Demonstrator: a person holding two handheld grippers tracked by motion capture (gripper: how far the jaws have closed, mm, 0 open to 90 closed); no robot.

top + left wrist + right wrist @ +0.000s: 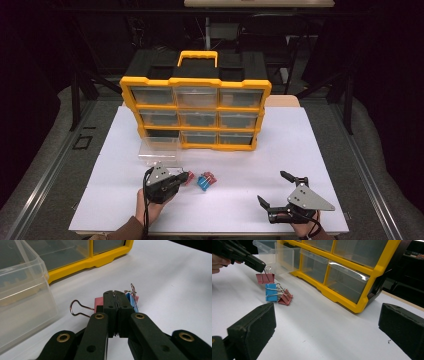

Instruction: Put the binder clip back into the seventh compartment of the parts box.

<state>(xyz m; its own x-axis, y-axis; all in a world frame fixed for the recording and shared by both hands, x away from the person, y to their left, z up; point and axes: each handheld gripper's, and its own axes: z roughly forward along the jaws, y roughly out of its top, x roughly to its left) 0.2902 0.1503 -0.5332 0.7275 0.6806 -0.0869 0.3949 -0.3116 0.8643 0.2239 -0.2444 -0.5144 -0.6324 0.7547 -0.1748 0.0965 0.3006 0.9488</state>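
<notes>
Right gripper view: a light, stiff pink binder clip (265,278) is pinched by its wire handle in the left gripper (260,267); the right gripper (274,189) is held agape.

A: How is the light?

B: Bright on the white bench (300,145), from overhead; the room beyond it falls off to near black in the high view.

A: Shadows?

B: Soft and short. A pale one lies under the right tongs (275,189), another beneath the yellow cabinet (362,302) ahead of them.

A: Glare?

B: White streaks on the clear drawer fronts, and a sheen on the loose clear drawer (22,297) beside the left tongs (115,293).

A: Sharpness?

B: The high view is soft and grainy. In the right gripper view the near tips are blurred; the clips (275,293) beyond them are crisp.
</notes>
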